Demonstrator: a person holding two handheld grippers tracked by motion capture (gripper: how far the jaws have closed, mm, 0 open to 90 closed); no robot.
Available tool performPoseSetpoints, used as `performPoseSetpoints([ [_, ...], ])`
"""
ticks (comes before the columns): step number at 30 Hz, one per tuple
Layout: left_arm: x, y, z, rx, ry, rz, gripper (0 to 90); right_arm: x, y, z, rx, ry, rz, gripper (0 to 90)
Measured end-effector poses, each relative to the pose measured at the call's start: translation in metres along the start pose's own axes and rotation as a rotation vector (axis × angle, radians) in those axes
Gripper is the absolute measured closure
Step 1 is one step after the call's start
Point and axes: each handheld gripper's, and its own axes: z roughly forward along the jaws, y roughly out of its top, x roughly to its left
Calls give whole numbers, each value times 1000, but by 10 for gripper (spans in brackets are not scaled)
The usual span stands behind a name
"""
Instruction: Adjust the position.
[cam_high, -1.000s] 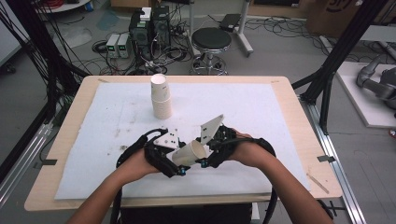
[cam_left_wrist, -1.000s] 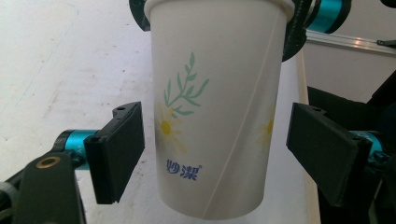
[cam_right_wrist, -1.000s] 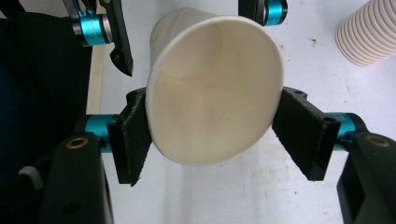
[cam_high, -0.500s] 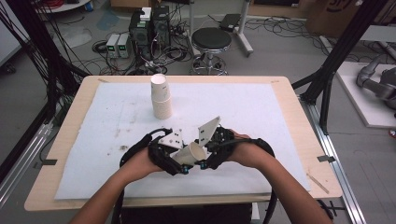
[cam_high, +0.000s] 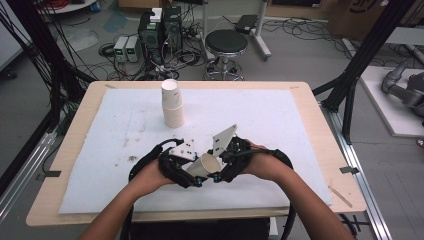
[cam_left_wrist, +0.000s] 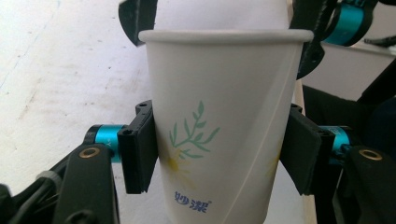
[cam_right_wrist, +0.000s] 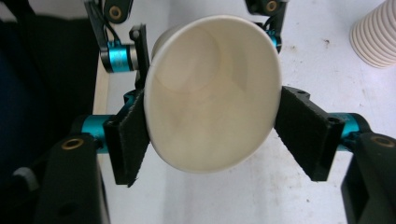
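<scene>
Both grippers: left gripper (cam_high: 176, 165), right gripper (cam_high: 231, 159) black bodies, teal anodized pivots, brass screws, grey triangular top plates, black cables; bare forearms.

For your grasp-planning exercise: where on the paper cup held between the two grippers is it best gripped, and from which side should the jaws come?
Grip the paper cup across its mid-wall, below the rolled rim, as the left gripper does now, coming from the base end. The wall tapers and dents easily; the right gripper, its jaws just opening, sits at the oval-squeezed mouth.

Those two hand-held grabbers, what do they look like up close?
Both the left gripper and right gripper are black, with flat black pads, turquoise metal collars, brass-coloured pivots, a pale grey three-cornered plate on top, and a black cable trailing behind. The forearms are bare.
</scene>
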Motion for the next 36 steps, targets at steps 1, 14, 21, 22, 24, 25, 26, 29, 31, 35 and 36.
performPoseSetpoints([
  [1,1,-2,-1,-4,5,-6,344,-1,-2,-1,-27,1,19,253],
  [14,9,-48,-16,-211,88,-159,308,-11,-52,-16,-389,-33,321,220],
  [21,12,-74,-36,-323,172,-213,305,-8,-85,-19,-464,-146,409,221],
  [22,12,-79,-41,-347,199,-222,304,-7,-92,-19,-468,-171,424,221],
  [24,12,-86,-48,-383,228,-236,302,-4,-105,-20,-463,-229,447,221],
  [25,12,-90,-52,-402,247,-238,302,-2,-111,-20,-458,-252,461,221],
  [26,13,-93,-56,-417,267,-237,302,-1,-117,-20,-456,-273,477,221],
  [29,14,-101,-66,-479,309,-245,302,3,-133,-22,-454,-331,507,221],
  [31,16,-106,-72,-515,340,-250,300,4,-142,-23,-449,-363,522,221],
  [35,17,-110,-80,-565,394,-251,298,5,-151,-25,-465,-391,545,221],
  [36,17,-112,-82,-573,411,-251,297,5,-152,-24,-464,-400,546,222],
])
